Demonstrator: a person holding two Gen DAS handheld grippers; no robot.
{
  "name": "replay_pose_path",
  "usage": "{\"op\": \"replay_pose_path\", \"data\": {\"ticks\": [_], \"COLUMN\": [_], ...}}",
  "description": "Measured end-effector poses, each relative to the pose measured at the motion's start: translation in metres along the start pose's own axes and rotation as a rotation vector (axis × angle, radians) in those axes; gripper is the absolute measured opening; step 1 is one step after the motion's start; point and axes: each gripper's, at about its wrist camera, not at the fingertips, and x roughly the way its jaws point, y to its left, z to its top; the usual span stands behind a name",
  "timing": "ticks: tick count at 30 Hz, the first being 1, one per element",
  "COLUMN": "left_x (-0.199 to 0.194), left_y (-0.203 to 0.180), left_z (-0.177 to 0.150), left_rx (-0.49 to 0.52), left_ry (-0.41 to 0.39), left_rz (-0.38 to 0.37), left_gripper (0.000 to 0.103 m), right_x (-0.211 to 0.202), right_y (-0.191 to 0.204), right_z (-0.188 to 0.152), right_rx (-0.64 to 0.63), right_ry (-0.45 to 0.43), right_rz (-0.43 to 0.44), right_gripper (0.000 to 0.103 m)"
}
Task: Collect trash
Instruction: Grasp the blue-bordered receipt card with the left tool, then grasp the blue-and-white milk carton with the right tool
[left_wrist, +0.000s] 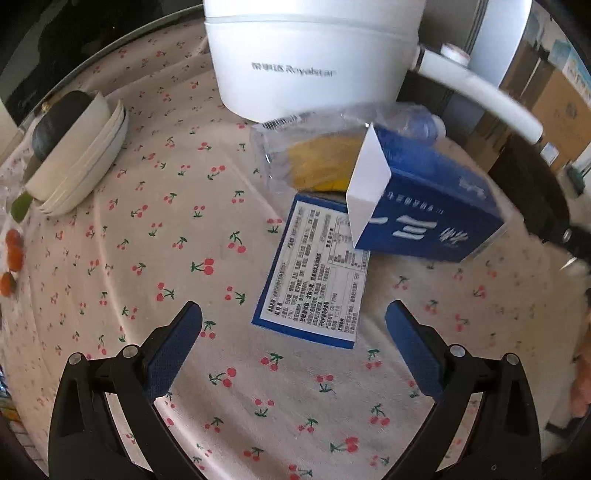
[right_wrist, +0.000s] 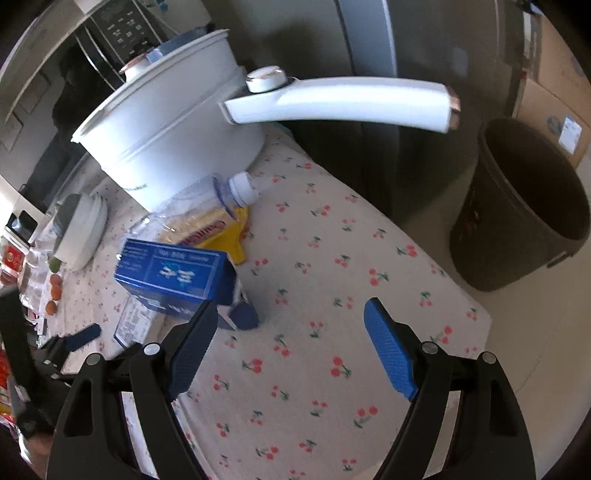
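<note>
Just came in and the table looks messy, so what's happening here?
A person with a gripper in each hand is clearing trash off the cherry-print tablecloth. Both the left gripper and the right gripper are open and empty. An open blue carton, a flat printed packet, a clear plastic bottle and a yellow wrapper lie beside the white electric pot. A dark bin waits past the table's edge.

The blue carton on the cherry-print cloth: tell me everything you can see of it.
The blue carton is a cardboard box printed with white characters. It lies on its side, tilted, with one white end flap standing open. It rests partly on a flat blue-edged printed card and against a clear plastic wrapper with yellow contents, near the white electric pot. Neither hand-held gripper touches it.
</note>
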Motion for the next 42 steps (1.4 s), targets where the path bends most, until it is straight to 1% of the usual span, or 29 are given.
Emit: {"op": "replay_pose_path", "data": {"ticks": [2,3,4,5,7,9,11,13,15,17,19,20,21,22,24,27,29,31,34,37,42], "left_x": [0.003,0.004,0.005,0.006,0.004,-0.002,-0.007,-0.011,-0.015,-0.019,-0.023,-0.025,-0.026,-0.028,-0.03,-0.035,-0.036,-0.036,-0.039,-0.042,-0.048], "left_y": [-0.001,0.0,0.002,0.005,0.01,0.014,0.02,0.025,0.029,0.034,0.037,0.036,0.036,0.038,0.038,0.04,0.041,0.043,0.046,0.051,0.055], "left_z": [0.0,-0.001,-0.002,-0.002,-0.003,-0.005,-0.006,-0.007,-0.01,-0.013,-0.015,-0.017,-0.017,-0.018,-0.018,-0.02,-0.022,-0.022,-0.022,-0.023,-0.026], "left_rx": [-0.001,-0.005,-0.014,-0.025,-0.045,-0.048,-0.058,-0.072,-0.087,-0.102,-0.112,-0.117,-0.122,-0.128,-0.134,-0.133,-0.134,-0.139,-0.147,-0.161,-0.17], "left_ry": [0.002,0.011,0.029,0.042,0.039,0.031,0.026,0.03,0.033,0.033,0.034,0.033,0.032,0.03,0.032,0.028,0.028,0.03,0.025,0.023,0.018], "left_rz": [-0.003,-0.015,-0.036,-0.053,-0.077,-0.088,-0.104,-0.118,-0.133,-0.148,-0.154,-0.157,-0.161,-0.166,-0.172,-0.178,-0.178,-0.18,-0.183,-0.188,-0.196], "left_gripper": [0.084,0.075,0.059,0.057,0.057,0.057,0.057,0.057,0.057,0.057,0.057,0.057,0.057,0.057,0.057,0.057,0.057,0.057,0.057,0.057,0.057], "right_x": [0.002,0.004,0.006,0.009,0.015,0.019,0.018,0.016,0.014,0.013,0.013,0.016,0.018,0.02,0.022,0.025,0.025,0.026,0.028,0.036,0.051], "right_y": [0.006,0.01,0.013,0.018,0.022,0.022,0.022,0.021,0.022,0.027,0.03,0.03,0.029,0.027,0.03,0.034,0.04,0.048,0.06,0.065,0.06], "right_z": [0.005,0.006,0.007,0.007,0.005,0.002,0.003,0.004,0.005,0.003,0.001,0.001,0.0,-0.001,-0.001,-0.002,-0.004,-0.005,-0.006,-0.002,0.006], "right_rx": [-0.016,-0.031,-0.044,-0.071,-0.102,-0.109,-0.107,-0.099,-0.09,-0.114,-0.137,-0.134,-0.129,-0.126,-0.144,-0.169,-0.198,-0.248,-0.317,-0.377,-0.423], "right_ry": [-0.01,-0.011,-0.011,-0.012,-0.005,-0.009,-0.018,-0.011,-0.003,-0.005,0.005,0.021,0.025,0.019,0.015,0.013,0.001,-0.011,-0.02,-0.033,-0.025], "right_rz": [0.028,0.035,0.03,0.004,-0.019,0.002,0.023,0.057,0.091,0.103,0.102,0.109,0.105,0.09,0.073,0.082,0.076,0.052,0.036,0.002,0.025], "right_gripper": [0.08,0.08,0.08,0.08,0.08,0.079,0.072,0.052,0.042,0.041,0.043,0.047,0.058,0.063,0.063,0.066,0.071,0.08,0.084,0.085,0.087]}}
